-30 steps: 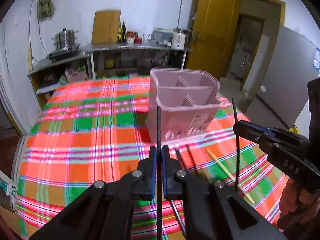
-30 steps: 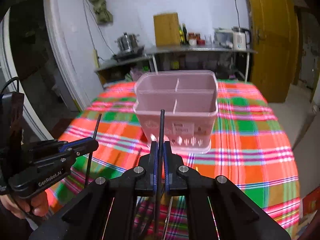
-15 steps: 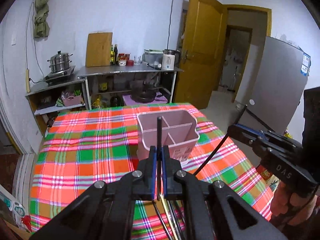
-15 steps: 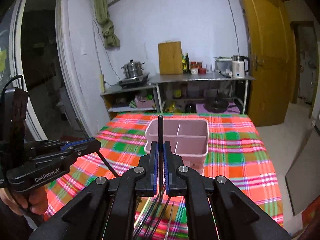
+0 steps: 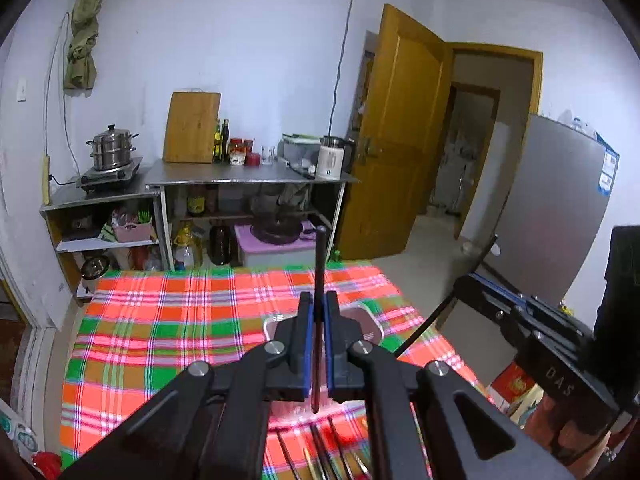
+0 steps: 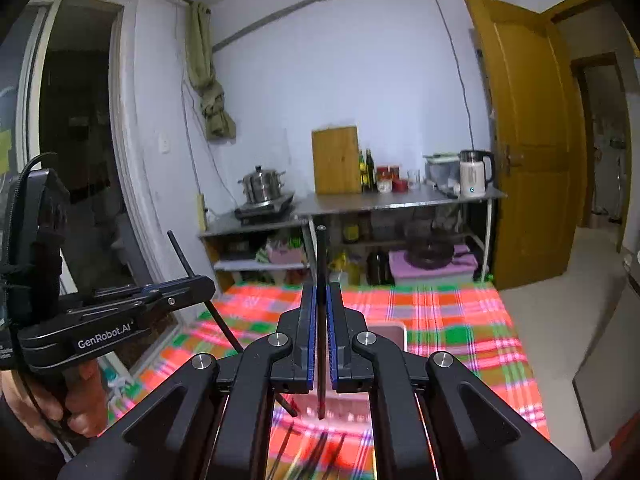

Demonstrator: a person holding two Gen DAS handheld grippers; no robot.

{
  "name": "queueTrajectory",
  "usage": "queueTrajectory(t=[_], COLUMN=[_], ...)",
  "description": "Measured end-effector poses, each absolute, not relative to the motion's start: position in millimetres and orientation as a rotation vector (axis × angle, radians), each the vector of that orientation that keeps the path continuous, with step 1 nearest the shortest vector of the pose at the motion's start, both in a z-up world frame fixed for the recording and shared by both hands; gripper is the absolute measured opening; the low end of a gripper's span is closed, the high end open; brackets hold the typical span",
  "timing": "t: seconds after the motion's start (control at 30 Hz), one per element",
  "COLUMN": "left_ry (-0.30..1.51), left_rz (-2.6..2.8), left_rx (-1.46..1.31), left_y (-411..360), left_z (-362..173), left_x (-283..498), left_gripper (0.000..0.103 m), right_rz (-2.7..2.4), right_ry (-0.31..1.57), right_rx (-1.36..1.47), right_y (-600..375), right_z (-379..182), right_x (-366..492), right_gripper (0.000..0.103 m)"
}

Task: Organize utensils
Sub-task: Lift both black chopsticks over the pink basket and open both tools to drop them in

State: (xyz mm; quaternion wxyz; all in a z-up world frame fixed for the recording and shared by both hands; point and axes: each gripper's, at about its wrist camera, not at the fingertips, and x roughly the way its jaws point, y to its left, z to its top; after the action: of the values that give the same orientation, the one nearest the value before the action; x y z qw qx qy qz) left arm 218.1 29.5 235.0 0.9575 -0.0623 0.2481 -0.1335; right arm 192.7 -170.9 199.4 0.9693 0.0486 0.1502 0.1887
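Left gripper point(image 5: 316, 312) clamped on black chopstick point(image 5: 319, 264), right gripper point(image 6: 320, 308) clamped on another chopstick point(image 6: 321, 264), pink holder point(image 6: 386, 334) now far below both, open air all around.

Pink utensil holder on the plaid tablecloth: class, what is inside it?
The pink utensil holder shows only rim and a dark interior strip. The left gripper fingers cover the rest, so contents cannot be told.

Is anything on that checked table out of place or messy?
Yes. Several loose chopsticks lie scattered on the checked tablecloth in front of the pink utensil holder, not in it. Each gripper, left and right, holds one black chopstick upright.
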Motion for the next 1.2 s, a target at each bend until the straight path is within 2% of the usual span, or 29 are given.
queueTrajectory(t=[0.23,0.57,0.67,0.73,0.8,1.2], left_ry=[0.487,0.592,0.591,0.577,0.563,0.518], left_rz=[-0.272,-0.274,-0.271,-0.266,-0.266,-0.249], left_rx=[-0.144,-0.158,-0.166,-0.171,-0.178,-0.177], left_y=[29,26,28,30,31,37], left_z=[235,178,174,177,179,177], left_x=[249,281,280,278,273,216], left_gripper=[0.005,0.006,0.010,0.027,0.034,0.035], right_rz=[0.368,0.374,0.372,0.371,0.370,0.369], right_ry=[0.291,0.450,0.479,0.483,0.475,0.416], right_rx=[0.122,0.129,0.134,0.125,0.120,0.134], right_y=[-168,-160,-163,-163,-164,-178], right_z=[204,146,137,134,135,147], right_x=[227,267,271,270,267,217], right_gripper=[0.005,0.005,0.005,0.006,0.011,0.014])
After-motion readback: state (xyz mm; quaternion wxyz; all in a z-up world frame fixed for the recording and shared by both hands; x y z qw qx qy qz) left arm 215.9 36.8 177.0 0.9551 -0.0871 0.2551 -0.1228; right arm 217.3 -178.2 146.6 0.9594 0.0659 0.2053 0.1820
